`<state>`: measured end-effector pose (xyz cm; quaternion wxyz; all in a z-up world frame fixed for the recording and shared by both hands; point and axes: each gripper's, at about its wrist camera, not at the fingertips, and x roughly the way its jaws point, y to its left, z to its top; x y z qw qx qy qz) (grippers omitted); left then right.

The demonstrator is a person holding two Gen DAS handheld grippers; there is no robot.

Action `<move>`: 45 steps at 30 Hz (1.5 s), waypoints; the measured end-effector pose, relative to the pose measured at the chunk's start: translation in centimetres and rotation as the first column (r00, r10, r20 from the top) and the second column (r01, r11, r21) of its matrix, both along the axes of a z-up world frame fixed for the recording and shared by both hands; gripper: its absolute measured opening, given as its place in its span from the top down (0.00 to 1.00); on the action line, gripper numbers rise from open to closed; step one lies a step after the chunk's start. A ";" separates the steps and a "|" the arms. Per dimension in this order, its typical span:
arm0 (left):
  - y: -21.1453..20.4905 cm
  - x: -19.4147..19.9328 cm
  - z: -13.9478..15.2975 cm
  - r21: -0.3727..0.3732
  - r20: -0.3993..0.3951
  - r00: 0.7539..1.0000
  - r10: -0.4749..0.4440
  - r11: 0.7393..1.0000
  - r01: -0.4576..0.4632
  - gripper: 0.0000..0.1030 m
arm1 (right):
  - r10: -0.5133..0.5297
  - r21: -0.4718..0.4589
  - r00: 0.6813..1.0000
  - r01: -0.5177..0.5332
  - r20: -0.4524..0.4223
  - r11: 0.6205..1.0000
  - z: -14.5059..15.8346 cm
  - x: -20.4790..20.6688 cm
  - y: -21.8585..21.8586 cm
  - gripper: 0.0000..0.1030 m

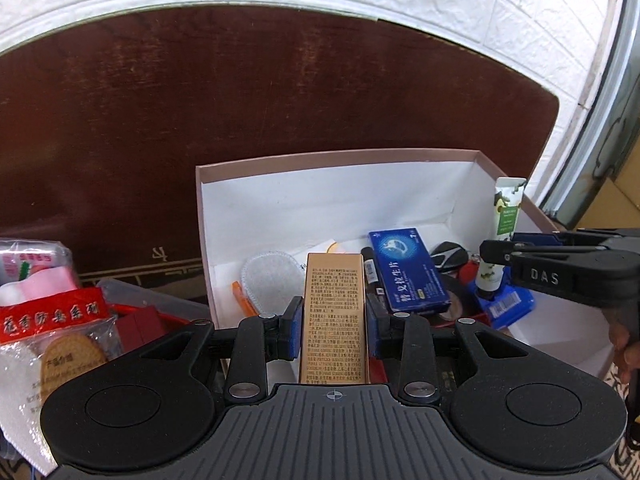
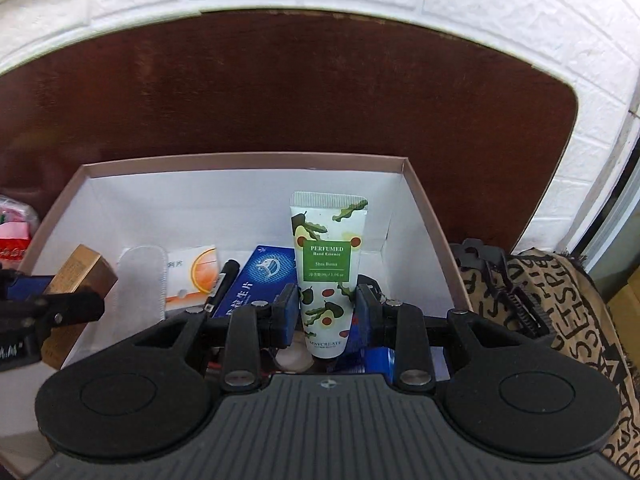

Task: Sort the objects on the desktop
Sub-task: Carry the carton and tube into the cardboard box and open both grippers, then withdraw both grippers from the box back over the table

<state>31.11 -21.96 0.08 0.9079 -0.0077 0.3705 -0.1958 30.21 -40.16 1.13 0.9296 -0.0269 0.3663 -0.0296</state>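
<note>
Left wrist view: our left gripper (image 1: 334, 322) clamps a gold carton (image 1: 335, 312) over the storage box (image 1: 340, 158). Right gripper (image 2: 327, 312) pinches a hand cream tube (image 2: 326, 272) above it. We judge depositing underway; next, lower and release both.

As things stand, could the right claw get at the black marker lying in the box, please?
Probably not yet: the right claw is shut on the hand cream tube, so it has no free grip, though the black marker lies uncovered in the box.
</note>
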 end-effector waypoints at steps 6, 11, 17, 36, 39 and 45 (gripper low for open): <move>-0.3 0.8 -0.2 0.015 0.012 1.000 0.002 1.000 -0.002 0.70 | -0.002 0.014 0.999 0.003 -0.046 1.000 -1.5 1.6 0.4 0.66; 0.5 0.1 0.4 -0.048 0.079 0.996 0.028 0.999 -0.024 0.06 | -0.006 -0.031 1.000 0.006 -0.007 1.000 -1.3 1.4 0.8 0.21; 0.6 -1.9 1.5 -0.078 0.173 0.985 0.016 0.997 -0.002 0.00 | -0.013 -0.049 0.998 0.016 0.062 0.999 -0.3 0.2 0.5 0.05; 0.7 -5.5 3.2 -0.054 0.153 0.988 0.007 0.999 0.001 0.00 | 0.010 -0.038 0.995 -0.006 0.098 0.999 1.4 -4.0 1.8 0.01; 1.0 -6.6 3.4 -0.062 0.153 0.988 0.005 0.998 0.004 0.00 | 0.008 -0.030 0.993 -0.004 0.121 1.000 1.8 -5.4 2.1 0.01; 2.0 -9.8 3.7 -0.056 0.166 0.986 -0.010 0.998 0.019 0.00 | 0.033 -0.008 0.988 -0.032 0.149 0.999 2.2 -8.3 2.7 0.01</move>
